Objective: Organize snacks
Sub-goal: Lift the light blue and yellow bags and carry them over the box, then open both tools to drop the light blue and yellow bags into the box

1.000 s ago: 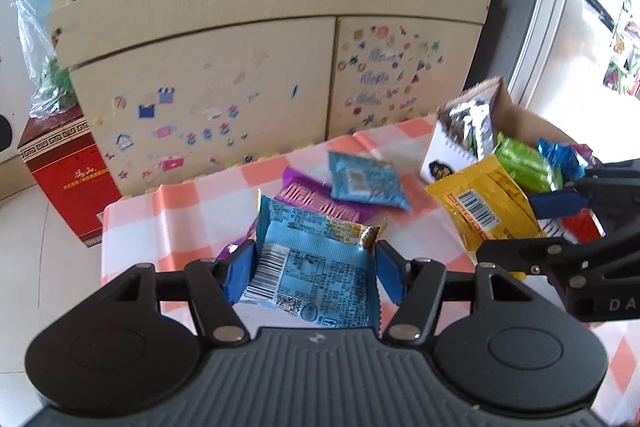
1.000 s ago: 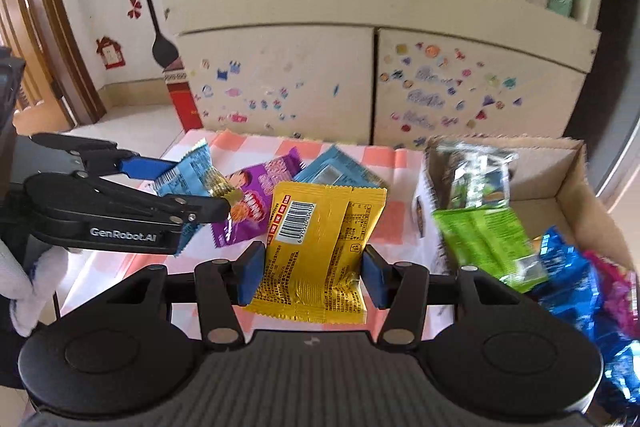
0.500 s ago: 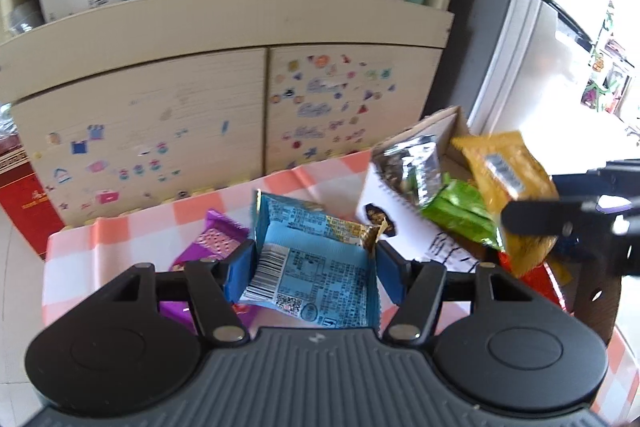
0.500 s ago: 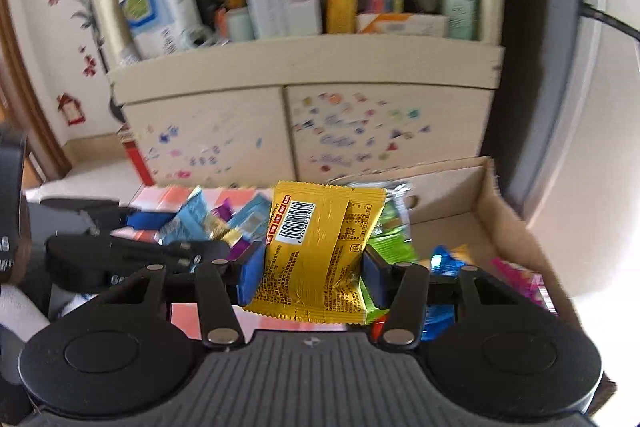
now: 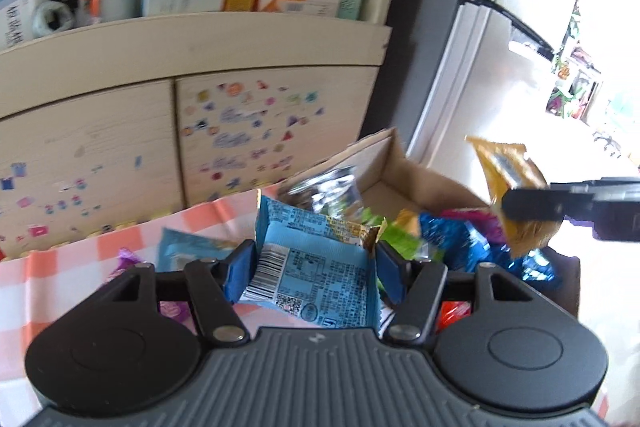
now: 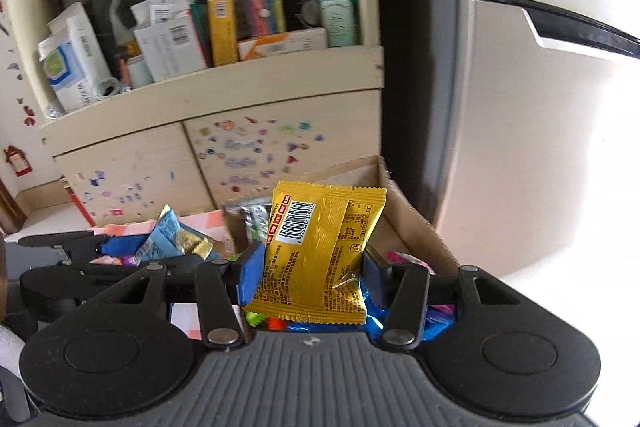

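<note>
1. L gripper (image 5: 315, 267) pinches blue pack (image 5: 308, 275), box (image 5: 384, 163) at 1 o'clock.
2. R gripper (image 6: 312, 271) clamps yellow pack (image 6: 320, 251) over box.
3. Risk: blue pack's early drop lands on table (image 5: 60, 291).

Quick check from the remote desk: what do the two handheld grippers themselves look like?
Both match: the left gripper and right gripper have ribbed dark-grey bodies with a small centre logo, two round black discs, black linkage arms with silver pivot pins, and blue pads on the fingers.
</note>
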The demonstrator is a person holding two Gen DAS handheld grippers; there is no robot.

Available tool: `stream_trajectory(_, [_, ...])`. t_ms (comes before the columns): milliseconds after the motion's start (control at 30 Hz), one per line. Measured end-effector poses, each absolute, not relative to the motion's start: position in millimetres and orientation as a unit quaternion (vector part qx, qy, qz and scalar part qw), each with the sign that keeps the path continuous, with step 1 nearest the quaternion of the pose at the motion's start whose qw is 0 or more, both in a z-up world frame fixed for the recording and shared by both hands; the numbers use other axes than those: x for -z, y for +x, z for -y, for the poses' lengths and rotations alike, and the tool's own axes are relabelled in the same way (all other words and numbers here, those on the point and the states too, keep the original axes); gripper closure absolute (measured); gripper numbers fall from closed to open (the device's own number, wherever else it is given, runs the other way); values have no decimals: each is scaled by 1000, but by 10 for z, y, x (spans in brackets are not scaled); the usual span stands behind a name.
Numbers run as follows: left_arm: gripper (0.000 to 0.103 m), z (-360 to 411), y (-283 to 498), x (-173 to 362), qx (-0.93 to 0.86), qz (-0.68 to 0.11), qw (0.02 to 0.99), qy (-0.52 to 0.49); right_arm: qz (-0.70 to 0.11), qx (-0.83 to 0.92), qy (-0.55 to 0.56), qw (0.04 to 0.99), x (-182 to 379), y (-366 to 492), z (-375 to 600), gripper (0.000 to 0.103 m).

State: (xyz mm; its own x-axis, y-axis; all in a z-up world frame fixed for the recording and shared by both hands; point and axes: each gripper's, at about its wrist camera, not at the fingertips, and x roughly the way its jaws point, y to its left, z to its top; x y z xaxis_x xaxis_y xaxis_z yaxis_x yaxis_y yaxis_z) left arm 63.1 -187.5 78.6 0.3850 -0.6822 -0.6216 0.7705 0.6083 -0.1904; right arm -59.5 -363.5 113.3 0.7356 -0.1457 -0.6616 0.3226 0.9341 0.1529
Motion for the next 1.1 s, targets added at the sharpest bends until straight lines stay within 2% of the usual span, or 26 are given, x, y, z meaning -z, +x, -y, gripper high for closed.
stream_trajectory(500, [38, 2388, 557, -811, 473, -335, 814, 33, -369, 165, 153, 902, -1013, -892, 3950, 43])
stream_trajectory(567, [35, 2434, 548, -811, 479, -332, 812, 26, -371, 164, 155, 901, -1002, -899, 3956, 39])
stream_trajectory(633, [24, 2482, 511, -805, 483, -328, 812, 31, -373, 167, 152, 900, -996, -896, 3950, 35])
stream_trajectory(833, [13, 2486, 468, -841, 483, -320, 814, 33, -372, 168, 146, 901, -1000, -850, 3927, 29])
stream_trajectory(1100, [12, 2394, 517, -941, 472, -320, 821, 18, -368, 160, 144, 904, -1016, -844, 3899, 26])
